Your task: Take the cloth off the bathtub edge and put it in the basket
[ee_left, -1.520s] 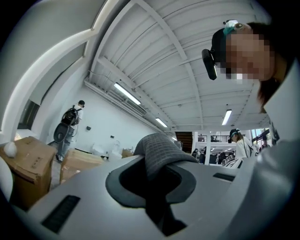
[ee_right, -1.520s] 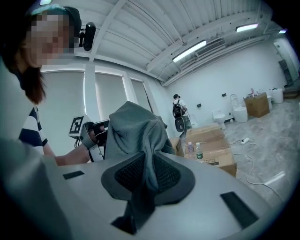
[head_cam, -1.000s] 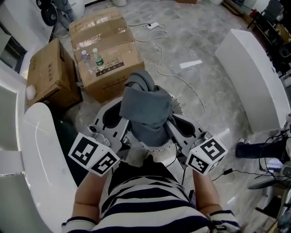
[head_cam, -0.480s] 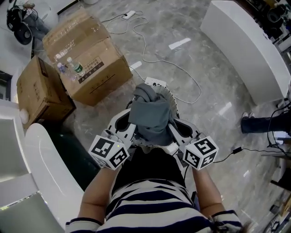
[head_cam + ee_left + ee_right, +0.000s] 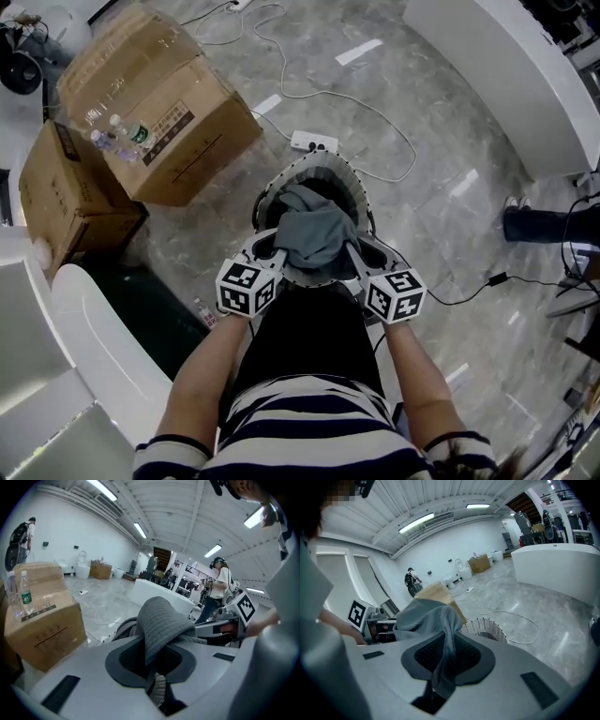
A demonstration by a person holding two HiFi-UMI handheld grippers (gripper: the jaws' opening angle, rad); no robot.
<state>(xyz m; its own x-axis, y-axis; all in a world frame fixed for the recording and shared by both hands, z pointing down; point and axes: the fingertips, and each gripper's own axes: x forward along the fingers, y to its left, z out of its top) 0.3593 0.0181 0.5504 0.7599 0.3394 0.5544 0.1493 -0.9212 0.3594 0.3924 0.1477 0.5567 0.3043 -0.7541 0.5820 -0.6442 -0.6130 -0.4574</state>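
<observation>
Head view
- Cloth: the grey cloth (image 5: 314,234) is bunched between the two grippers, over the near half of the basket's opening. Whether it touches the rim cannot be told.
- Basket: a round white basket (image 5: 265,199) stands on the marble floor just beyond the person's body.
- Left gripper: the left gripper (image 5: 279,247) comes in from the near left, its jaws clenched on the cloth's left side.
- Right gripper: the right gripper (image 5: 351,251) comes in from the near right, its jaws clenched on the cloth's right side.
- Surroundings: the bathtub edge (image 5: 98,337) is at the near left. Two cardboard boxes (image 5: 159,103) sit at the far left, and a power strip (image 5: 314,142) lies just beyond the basket.

Left gripper view
- Jaws: pressed together on a fold of the ribbed cloth (image 5: 161,623), which rises out of them in a hump.
- Around: a cardboard box with a bottle (image 5: 26,595) on top is at the left.

Right gripper view
- Jaws: gripping a hanging fold of the cloth (image 5: 436,620).
- Basket: its rim (image 5: 485,629) shows just beyond the jaws, below the cloth.
</observation>
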